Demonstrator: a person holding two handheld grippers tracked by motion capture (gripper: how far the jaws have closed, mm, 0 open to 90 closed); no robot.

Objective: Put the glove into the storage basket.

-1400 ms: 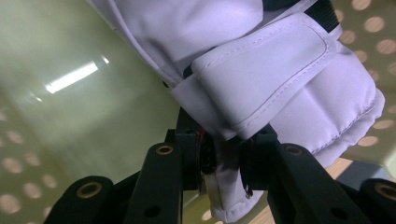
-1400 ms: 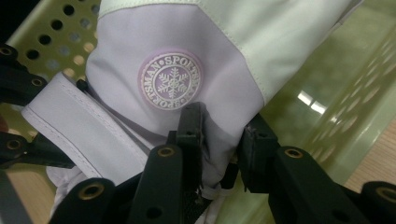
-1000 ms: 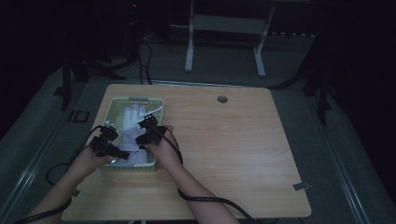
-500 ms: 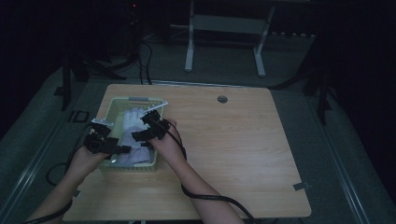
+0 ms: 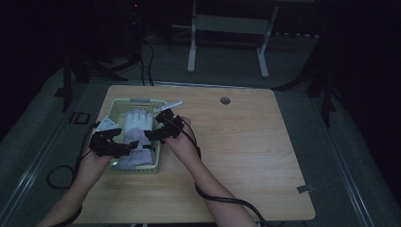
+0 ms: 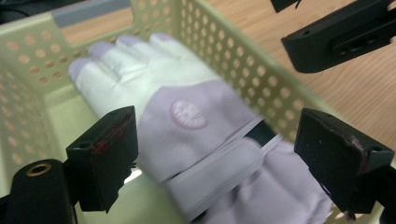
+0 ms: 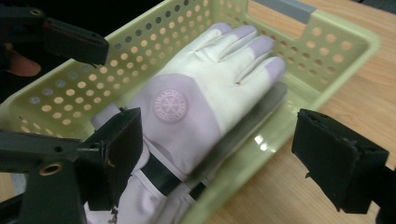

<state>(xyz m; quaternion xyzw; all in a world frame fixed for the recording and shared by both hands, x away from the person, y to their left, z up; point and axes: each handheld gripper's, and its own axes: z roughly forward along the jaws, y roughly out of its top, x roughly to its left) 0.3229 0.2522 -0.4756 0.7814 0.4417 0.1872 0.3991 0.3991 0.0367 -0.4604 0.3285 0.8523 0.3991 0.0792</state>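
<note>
Now, glove: white-and-lilac fabric glove (image 7: 196, 88) with round emblem — laid flat, fingers spread.
Place: inside pale green perforated plastic basket (image 5: 116, 106).
Left gripper (image 6: 224, 154): jaws just opened wide — nothing held.
Right gripper (image 7: 224, 158): likewise.

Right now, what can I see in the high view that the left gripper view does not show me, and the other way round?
High view: the whole wooden table with its round hole, the person's forearms, and a metal stand on the floor beyond.

Left gripper view: the round emblem on the back of the glove and the white wrist strap, seen up close between its open jaws.

Both: the pale green perforated basket with the white glove lying inside, and the right gripper nearby.
</note>
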